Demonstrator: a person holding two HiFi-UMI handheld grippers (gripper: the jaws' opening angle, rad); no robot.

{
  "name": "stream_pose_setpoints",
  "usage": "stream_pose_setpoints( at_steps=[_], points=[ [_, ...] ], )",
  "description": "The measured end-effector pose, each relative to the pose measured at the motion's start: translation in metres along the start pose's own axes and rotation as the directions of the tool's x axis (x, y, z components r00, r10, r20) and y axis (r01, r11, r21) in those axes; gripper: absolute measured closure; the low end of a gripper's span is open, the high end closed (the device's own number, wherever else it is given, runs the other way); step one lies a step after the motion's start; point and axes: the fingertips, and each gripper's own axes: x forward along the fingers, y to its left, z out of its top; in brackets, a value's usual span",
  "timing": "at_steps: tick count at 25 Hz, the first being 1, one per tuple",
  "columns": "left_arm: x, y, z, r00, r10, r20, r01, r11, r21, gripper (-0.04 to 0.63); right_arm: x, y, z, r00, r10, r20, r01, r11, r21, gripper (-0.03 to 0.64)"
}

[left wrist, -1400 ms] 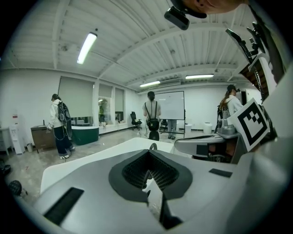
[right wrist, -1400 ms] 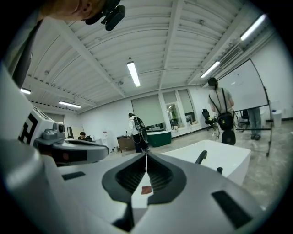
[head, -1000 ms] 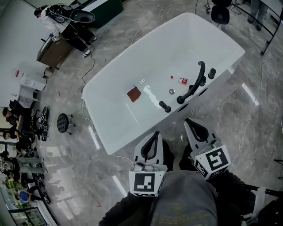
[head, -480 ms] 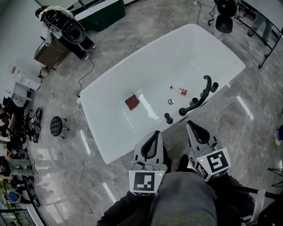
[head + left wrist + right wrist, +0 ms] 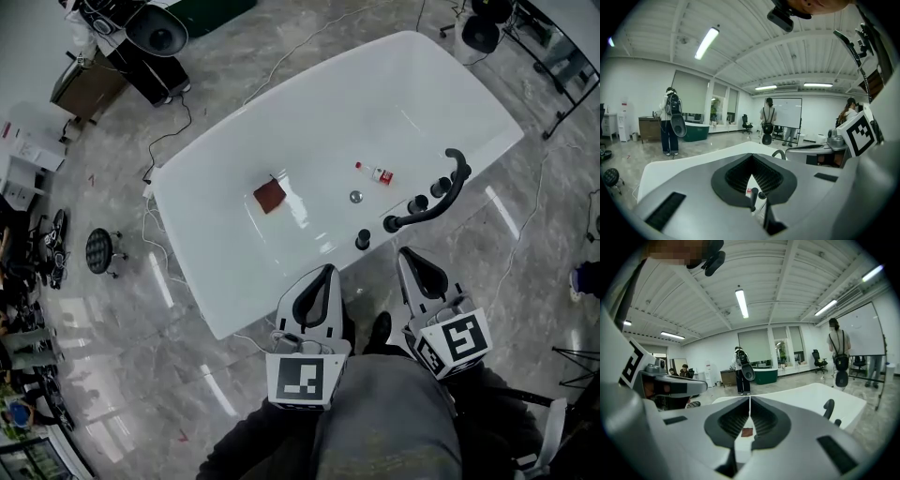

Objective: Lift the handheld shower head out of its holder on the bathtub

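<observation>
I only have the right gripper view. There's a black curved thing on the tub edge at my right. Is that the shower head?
Observer: Yes. In the head view it's the black curved handheld shower head, lying along the near rim of the white bathtub.
Operator: Is my right gripper touching it?
Observer: No. The right gripper stops short of the rim, with floor between it and the shower head's nearer end.
Operator: And the left one?
Observer: The left gripper sits beside the right one, also short of the tub. Its fingers are together with nothing between them.
</observation>
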Motion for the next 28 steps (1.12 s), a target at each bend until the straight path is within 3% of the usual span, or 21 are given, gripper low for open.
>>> stream_pose_setpoints(
  at_steps=[15,22,28],
  points=[
    [0.023,0.070,0.011,0.997,-0.056,0.053,0.058,0.998,-0.031,0.594,0.067,0.038,0.006,1.000,-0.011,-0.011,0.010,0.995,-0.099,0.609],
    [0.042,0.070,0.019,0.994,-0.102,0.046,0.103,0.995,-0.019,0.594,0.075,0.027,0.009,0.999,-0.043,-0.018,0.041,0.993,-0.109,0.575],
    [0.055,0.081,0.012,0.998,-0.068,0.004,0.068,0.998,-0.014,0.594,0.096,0.024,-0.009,0.999,0.007,-0.045,-0.010,0.996,-0.085,0.512]
  ],
)
